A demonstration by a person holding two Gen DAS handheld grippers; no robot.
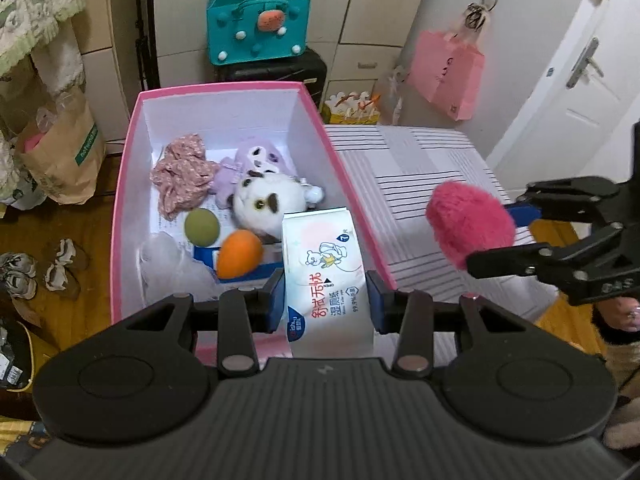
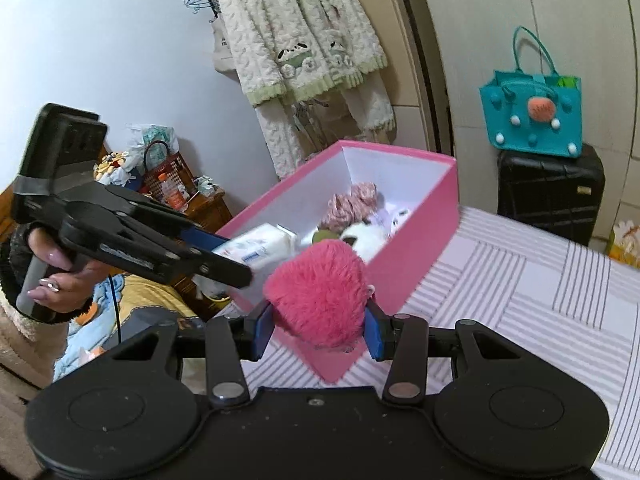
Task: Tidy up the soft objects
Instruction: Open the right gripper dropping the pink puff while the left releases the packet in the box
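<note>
hiding behind wipes pack [image 1: 325, 256]: box rim [image 1: 344, 168]

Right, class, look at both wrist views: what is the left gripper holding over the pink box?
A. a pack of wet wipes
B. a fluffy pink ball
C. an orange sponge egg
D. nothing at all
A: the left gripper has its blue pads pressed on the pack of wet wipes above the pink box, while the fluffy pink ball sits in the right gripper.

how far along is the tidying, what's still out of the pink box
Done: scrunchie, plush toys and two sponges lie in the pink box. In hand: left hand-held gripper holds the wipes pack, right hand-held gripper the pink pompom. Left: dropping both in.
</note>
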